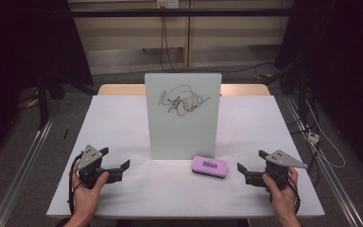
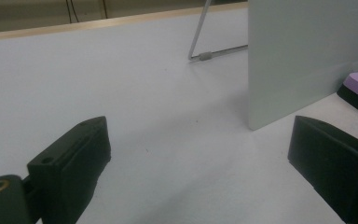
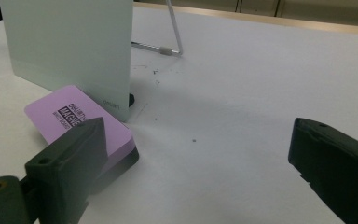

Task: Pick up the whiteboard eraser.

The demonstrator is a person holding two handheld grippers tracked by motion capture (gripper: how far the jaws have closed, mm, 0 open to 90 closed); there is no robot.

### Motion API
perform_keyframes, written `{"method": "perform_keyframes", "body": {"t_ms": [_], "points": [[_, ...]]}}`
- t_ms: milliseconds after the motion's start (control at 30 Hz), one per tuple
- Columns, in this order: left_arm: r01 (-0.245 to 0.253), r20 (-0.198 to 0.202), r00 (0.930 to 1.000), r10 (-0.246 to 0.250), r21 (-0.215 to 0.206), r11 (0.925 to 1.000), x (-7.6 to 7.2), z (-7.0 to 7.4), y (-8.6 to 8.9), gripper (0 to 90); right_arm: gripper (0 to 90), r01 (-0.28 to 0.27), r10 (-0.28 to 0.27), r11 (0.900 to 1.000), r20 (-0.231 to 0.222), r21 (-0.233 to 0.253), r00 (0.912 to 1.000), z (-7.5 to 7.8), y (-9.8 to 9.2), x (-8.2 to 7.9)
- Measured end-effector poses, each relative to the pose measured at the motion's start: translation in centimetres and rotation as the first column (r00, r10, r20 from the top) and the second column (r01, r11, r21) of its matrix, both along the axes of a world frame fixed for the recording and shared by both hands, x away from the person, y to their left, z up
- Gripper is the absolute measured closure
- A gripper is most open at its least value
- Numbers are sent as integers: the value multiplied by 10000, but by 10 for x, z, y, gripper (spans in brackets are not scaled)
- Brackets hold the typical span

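A small whiteboard (image 1: 183, 116) stands upright on a wire stand in the middle of the table, with black scribbles (image 1: 182, 102) on its upper half. A purple eraser (image 1: 210, 166) lies flat just in front of its right corner. My left gripper (image 1: 115, 159) rests open near the front left, jaws wide apart and pointing toward the board (image 2: 307, 56). At the front right my right gripper (image 1: 251, 161) is open too, aimed at the eraser (image 3: 81, 123) and the board's edge (image 3: 74, 51). Neither holds anything.
The white table (image 1: 123, 118) has bare room on both sides of the board. The wire stand (image 3: 170, 32) sticks out behind the board. Cables (image 1: 321, 142) run along the floor to the right of the table.
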State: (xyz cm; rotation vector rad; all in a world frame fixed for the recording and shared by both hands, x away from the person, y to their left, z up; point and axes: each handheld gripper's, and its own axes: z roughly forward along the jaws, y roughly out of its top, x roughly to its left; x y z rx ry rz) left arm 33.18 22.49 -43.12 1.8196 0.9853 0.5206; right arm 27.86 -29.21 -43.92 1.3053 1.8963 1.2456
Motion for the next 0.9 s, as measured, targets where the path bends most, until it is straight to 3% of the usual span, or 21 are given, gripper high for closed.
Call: {"method": "perform_keyframes", "body": {"t_ms": [200, 533, 767, 900], "points": [[33, -28, 10000, -33, -3, 10000, 0, 0, 0, 58, 41, -197, 217, 9989, -472, 429, 9987, -4, -3, 4], [67, -120, 9999, -67, 54, 10000, 1, -1, 0, 58, 71, 33, -37, 9999, -300, -125, 9995, -3, 1, 5], [165, -124, 9998, -164, 130, 9998, 1, -1, -2, 57, 87, -470, 462, 9983, -238, -335, 9986, -2, 7, 5], [208, -147, 9997, -205, 208, 9996, 2, -1, -2, 57, 63, -765, 758, 9970, -712, -80, 9946, 1, 9, 6]]}}
